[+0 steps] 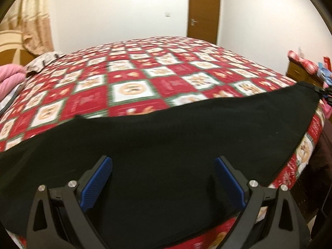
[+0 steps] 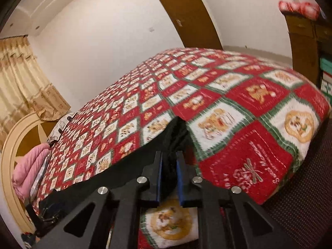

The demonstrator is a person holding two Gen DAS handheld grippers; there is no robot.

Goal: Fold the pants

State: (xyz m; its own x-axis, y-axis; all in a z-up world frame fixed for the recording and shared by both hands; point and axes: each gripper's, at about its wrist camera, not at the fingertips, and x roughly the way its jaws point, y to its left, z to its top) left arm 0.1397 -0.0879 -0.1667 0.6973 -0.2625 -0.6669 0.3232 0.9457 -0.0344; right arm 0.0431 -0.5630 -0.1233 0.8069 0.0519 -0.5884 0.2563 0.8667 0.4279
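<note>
The black pants [image 1: 166,137] lie stretched along the near edge of the bed, on the red patchwork bedspread [image 1: 132,78]. The left gripper [image 1: 163,178] is wide open and holds nothing; the dark cloth passes under and between its two blue pads [image 1: 97,184], and beyond the fingertips the cloth ends at a long straight edge. The right gripper [image 2: 169,174] is nearly closed, and a bunch of the black fabric [image 2: 176,137] sits pinched between its fingers, right at their tips; the bedspread lies just beyond.

I judge that the step in hand is the laying out and straightening of the pants, with one end held by the right side. The next move probably needs the left fingers to close on the cloth between them, so both ends can be lifted together for the fold.
</note>
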